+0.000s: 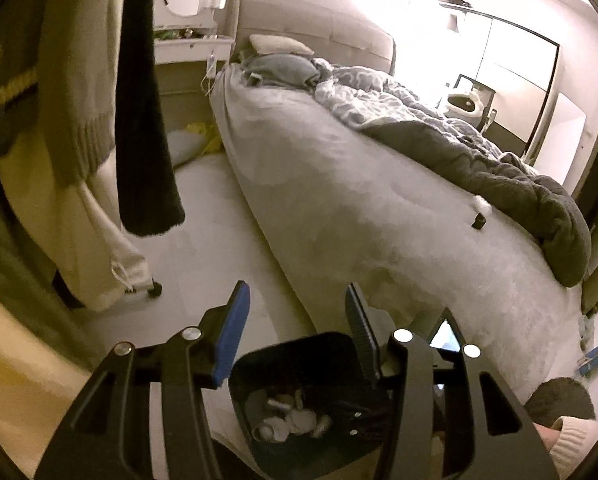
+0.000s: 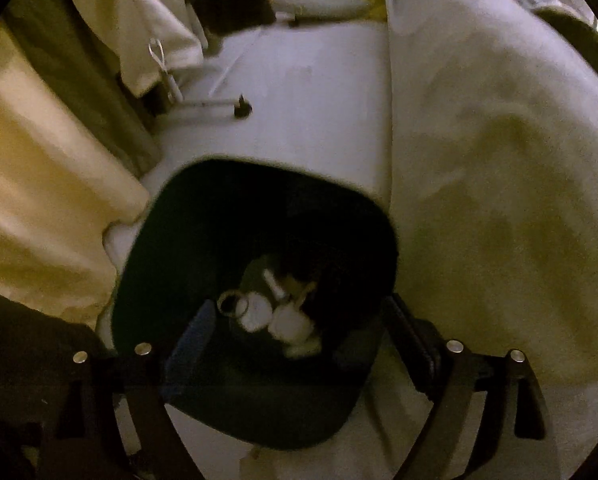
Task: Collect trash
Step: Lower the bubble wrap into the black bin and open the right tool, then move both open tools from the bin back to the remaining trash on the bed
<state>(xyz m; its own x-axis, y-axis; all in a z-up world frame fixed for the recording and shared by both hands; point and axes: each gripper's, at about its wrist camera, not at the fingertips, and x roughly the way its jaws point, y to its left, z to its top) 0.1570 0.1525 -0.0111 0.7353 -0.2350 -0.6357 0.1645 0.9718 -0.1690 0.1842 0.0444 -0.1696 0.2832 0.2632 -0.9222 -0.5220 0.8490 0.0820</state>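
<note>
A dark bin (image 1: pixel 283 344) stands on the floor beside the bed, with white crumpled trash (image 1: pixel 295 420) at its bottom. My left gripper (image 1: pixel 295 292) hangs above the bin's rim, its blue pads (image 1: pixel 231 340) apart with nothing between them. In the right wrist view the bin (image 2: pixel 171 208) fills the middle, and the trash (image 2: pixel 275 316), white wads and a ring-shaped piece, lies inside. My right gripper (image 2: pixel 297 304) points down into the bin mouth, jaws wide and empty. A small white wad and a black piece (image 1: pixel 479 212) lie on the bed.
The bed (image 1: pixel 359 200) with a rumpled grey duvet (image 1: pixel 459 140) runs along the right. Hanging clothes (image 1: pixel 79 80) and a rack wheel (image 1: pixel 155 290) stand left. A curtain (image 2: pixel 39 180) reaches the floor near the bin. A person's head (image 1: pixel 559 400) shows low right.
</note>
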